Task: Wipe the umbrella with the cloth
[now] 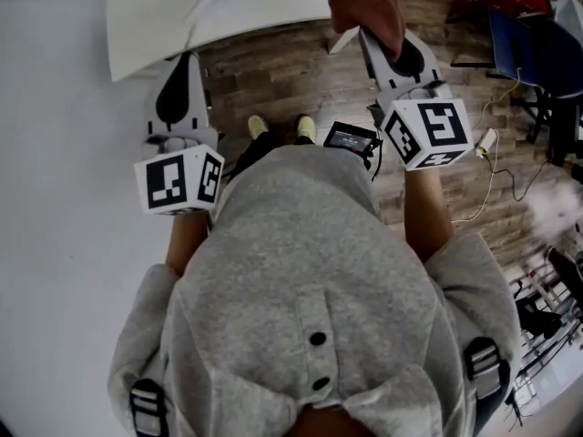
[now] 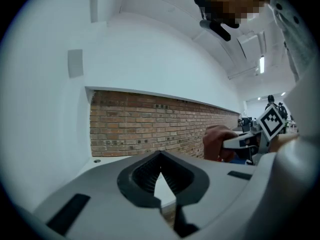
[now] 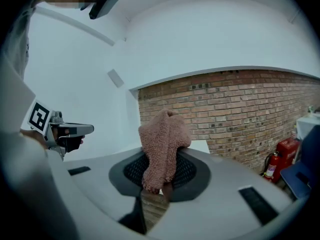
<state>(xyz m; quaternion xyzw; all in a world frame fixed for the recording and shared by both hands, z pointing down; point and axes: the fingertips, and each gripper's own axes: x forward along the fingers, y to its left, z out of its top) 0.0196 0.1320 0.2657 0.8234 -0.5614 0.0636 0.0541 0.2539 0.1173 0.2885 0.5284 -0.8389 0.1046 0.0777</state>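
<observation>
A brown knitted cloth point(image 3: 162, 144) hangs bunched from my right gripper point(image 3: 159, 180), whose jaws are shut on it. In the head view the cloth point(image 1: 369, 5) sticks up past the right gripper point(image 1: 373, 39), held level over the wooden floor. My left gripper point(image 1: 187, 62) is at the left, near the edge of the white table point(image 1: 155, 16). Its jaws point(image 2: 160, 159) are shut with nothing between them. The left gripper view shows the right gripper point(image 2: 250, 140) and its cloth point(image 2: 217, 141) off to the right. No umbrella is in any view.
A brick wall point(image 3: 240, 109) under a white ledge stands ahead. A red fire extinguisher point(image 3: 272, 166) sits at its right end. A blue chair point(image 1: 533, 44), cables and clutter lie on the floor at the right. A white wall is on the left.
</observation>
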